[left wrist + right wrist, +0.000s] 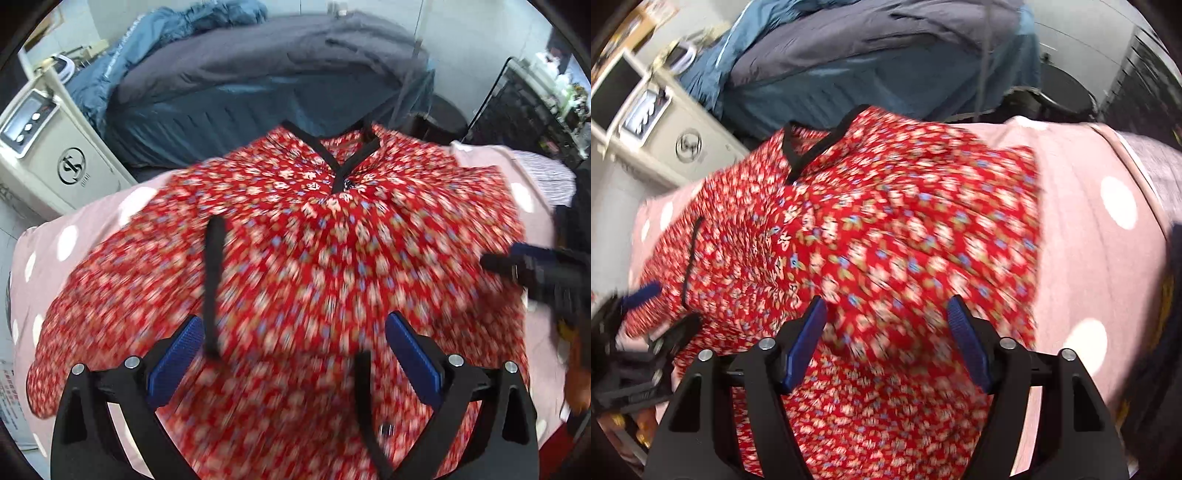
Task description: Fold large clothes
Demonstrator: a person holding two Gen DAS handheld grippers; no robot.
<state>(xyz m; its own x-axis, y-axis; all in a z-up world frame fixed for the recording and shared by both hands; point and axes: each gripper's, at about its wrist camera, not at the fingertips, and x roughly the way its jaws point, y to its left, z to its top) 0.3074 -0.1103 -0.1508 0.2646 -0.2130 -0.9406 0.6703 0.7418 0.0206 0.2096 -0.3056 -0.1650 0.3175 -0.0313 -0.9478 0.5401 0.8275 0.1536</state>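
A red floral garment [295,266] with black trim at its V-neck [332,155] lies spread on a pink polka-dot sheet [74,236]. It also shows in the right wrist view [886,236]. My left gripper [295,332] hovers above its lower middle, open and empty. My right gripper [886,321] is open and empty above the garment's right half. The right gripper also shows at the right edge of the left wrist view [517,266]. The left gripper shows at the left edge of the right wrist view [646,306]. Both views are motion-blurred.
A bed with grey and blue bedding [258,81] stands behind the pink surface. A white appliance [55,147] stands at the far left. Dark shelving [535,118] is at the far right. A dark round stool [1060,92] stands behind the surface.
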